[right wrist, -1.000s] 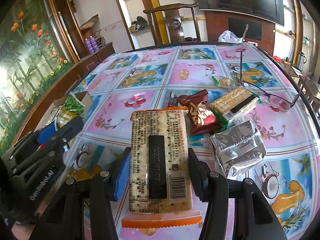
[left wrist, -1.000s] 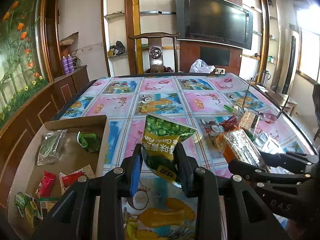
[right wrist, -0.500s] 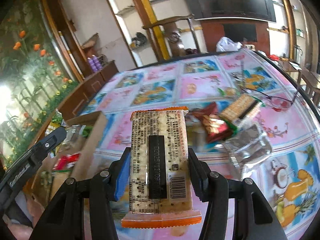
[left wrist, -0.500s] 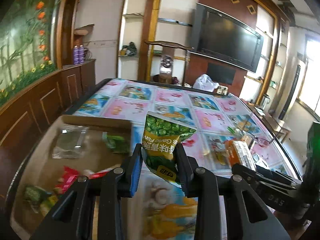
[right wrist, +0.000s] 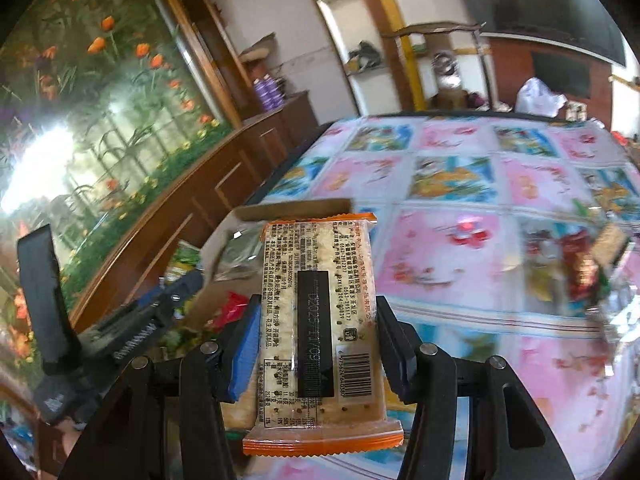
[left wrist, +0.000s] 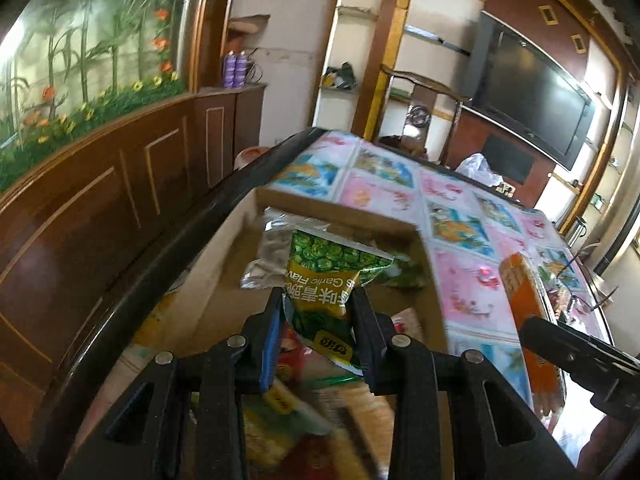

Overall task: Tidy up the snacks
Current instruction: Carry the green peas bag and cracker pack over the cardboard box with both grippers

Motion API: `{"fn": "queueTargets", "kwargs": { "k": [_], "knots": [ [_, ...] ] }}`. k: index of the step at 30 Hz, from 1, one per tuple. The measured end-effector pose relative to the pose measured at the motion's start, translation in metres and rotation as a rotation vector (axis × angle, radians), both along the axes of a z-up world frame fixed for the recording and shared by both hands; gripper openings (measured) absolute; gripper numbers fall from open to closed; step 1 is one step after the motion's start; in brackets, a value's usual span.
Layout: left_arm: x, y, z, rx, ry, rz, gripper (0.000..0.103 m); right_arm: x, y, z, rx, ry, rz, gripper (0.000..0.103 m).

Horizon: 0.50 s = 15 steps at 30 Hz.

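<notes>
Left gripper: we see our left gripper [left wrist: 318,320] pinching a green pea-snack bag [left wrist: 328,276] by its lower half, the bag pressed between the blue pad and the black pad and standing up between them.
Pea-snack bag, place: it hangs above the open cardboard box [left wrist: 344,210], not resting on anything inside.
Right gripper: our right gripper [right wrist: 316,344] is clamped on a cracker pack [right wrist: 318,312], its pads against the two long sides; the pack's orange-edged end sticks out toward the camera and the printed back faces up.
Cracker pack, place: in the right wrist view we hold it in the air over the near edge of the box [right wrist: 296,208] and the worktop [right wrist: 448,240]; in the left wrist view the same pack [left wrist: 524,300] shows to the right of the box.
Box contents: we make out a silvery packet [left wrist: 266,258] at the far end, and red and green wrappers nearer us, blurred.
Box, place: it sits at the left edge of the worktop [left wrist: 460,280], which carries a pink and blue fruit-print cloth.
Loose snacks: a small heap [right wrist: 580,264] lies on the worktop to the right, too blurred for us to sort apart.
Left gripper from the right wrist view: its black body [right wrist: 132,332] is seen at the left, above the box.
</notes>
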<state>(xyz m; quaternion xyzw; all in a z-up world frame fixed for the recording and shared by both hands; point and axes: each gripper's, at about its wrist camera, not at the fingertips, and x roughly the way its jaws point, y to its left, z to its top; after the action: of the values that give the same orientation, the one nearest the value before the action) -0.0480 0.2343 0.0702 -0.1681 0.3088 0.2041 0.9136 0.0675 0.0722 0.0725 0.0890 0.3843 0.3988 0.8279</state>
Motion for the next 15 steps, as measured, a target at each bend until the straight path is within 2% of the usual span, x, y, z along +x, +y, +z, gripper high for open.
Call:
{"fn": "queueTargets", "kwargs": {
  "k": [7, 15],
  "knots": [
    [0.003, 0.015, -0.017, -0.025, 0.046, 0.016, 0.032, 0.009, 0.047, -0.011, -0.037, 0.032, 0.042, 0.058],
    [0.003, 0.022, -0.030, -0.058, 0.064, 0.014, 0.032, 0.017, 0.077, -0.025, -0.073, 0.054, 0.055, 0.058]
  ]
}}
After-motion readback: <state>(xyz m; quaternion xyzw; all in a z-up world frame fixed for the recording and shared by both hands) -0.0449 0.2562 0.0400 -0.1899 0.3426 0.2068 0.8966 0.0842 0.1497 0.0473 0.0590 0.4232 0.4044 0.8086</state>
